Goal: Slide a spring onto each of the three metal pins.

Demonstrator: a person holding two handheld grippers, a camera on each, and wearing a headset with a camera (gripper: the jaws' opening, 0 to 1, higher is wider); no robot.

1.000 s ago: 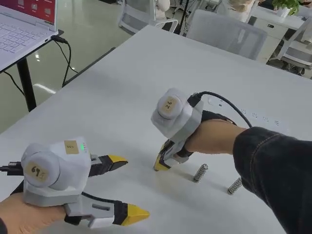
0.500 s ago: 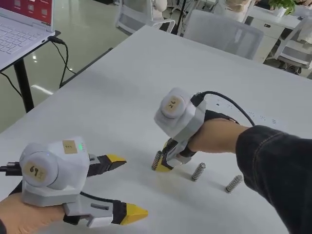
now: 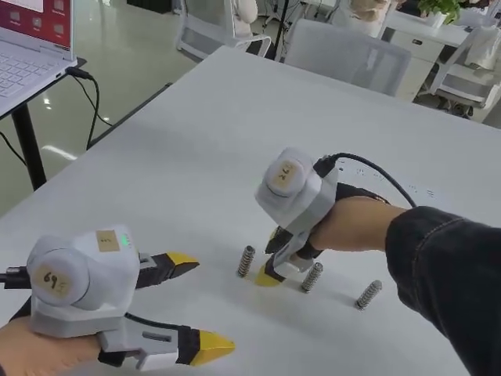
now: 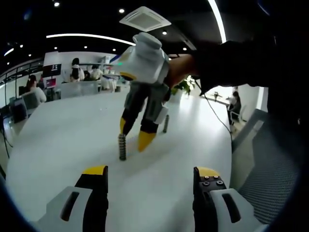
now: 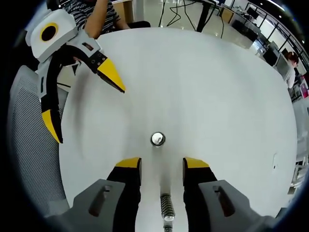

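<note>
Three springs stand upright in a row on the counter (image 3: 196, 133), long axes vertical: left spring (image 3: 246, 261), middle spring (image 3: 312, 276), right spring (image 3: 368, 294). The right gripper (image 3: 270, 276) points down between the first two, jaws parted and empty. The left gripper (image 3: 203, 301) hovers nearby, jaws spread, holding nothing.

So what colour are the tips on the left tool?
Yellow: the tips of the left tool are bright yellow. The head view shows them best.

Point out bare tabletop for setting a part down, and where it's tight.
Free: the broad table stretch from the right gripper out to the far chair, and the patch between left gripper and leftmost spring. Crowded: the three springs by the right gripper.
</note>
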